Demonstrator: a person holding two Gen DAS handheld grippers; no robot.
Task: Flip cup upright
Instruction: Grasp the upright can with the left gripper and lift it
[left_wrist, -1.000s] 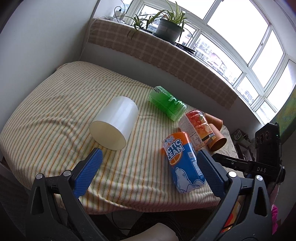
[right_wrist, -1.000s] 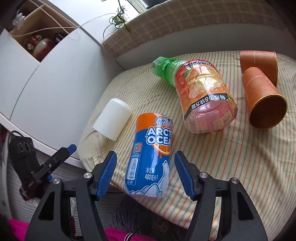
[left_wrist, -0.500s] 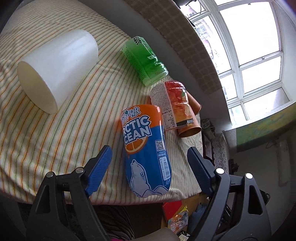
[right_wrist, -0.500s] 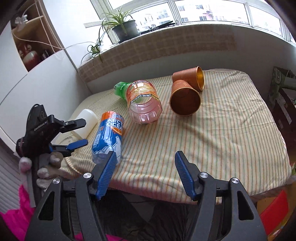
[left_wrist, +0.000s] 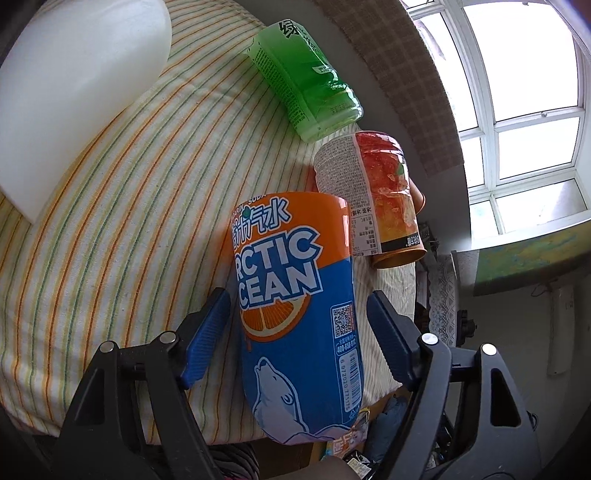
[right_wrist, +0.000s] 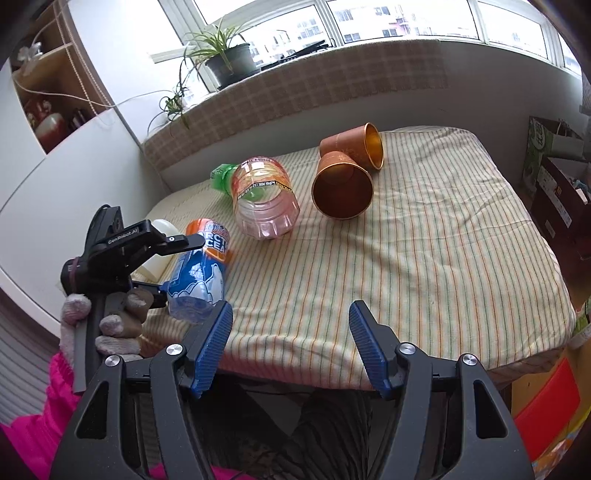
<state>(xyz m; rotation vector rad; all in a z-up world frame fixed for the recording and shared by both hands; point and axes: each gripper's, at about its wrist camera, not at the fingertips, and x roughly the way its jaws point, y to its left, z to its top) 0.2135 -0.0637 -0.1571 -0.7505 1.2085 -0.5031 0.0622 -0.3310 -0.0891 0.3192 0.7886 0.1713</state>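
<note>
A blue-and-orange plastic cup printed with "ARCTIC OCEAN" and a polar bear is seen lying on its side on the striped cloth-covered bed, near the bed's front edge. Its long axis is laid roughly along the left wrist view's line of sight, with the orange end pointed away toward the window and the blue polar-bear end pointed toward the camera, slightly overhanging the edge.

The left hand-held gripper is held released, its blue fingers spread to either side of the cup's middle; whether the pads touch the cup's sides cannot be told. In the right wrist view the same left hand-held gripper is seen from the side, straddling the cup.

The right hand-held gripper is likewise held released and is kept off the bed's front edge, well apart from the cup, with nothing between its fingers.

Beyond the cup, a transparent red-labelled plastic cup is laid on its side just beside it, a green plastic cup farther back, and a large white plastic cup to the left. Two copper-coloured cups are seen lying together, touching, nearer the bed's middle.
</note>
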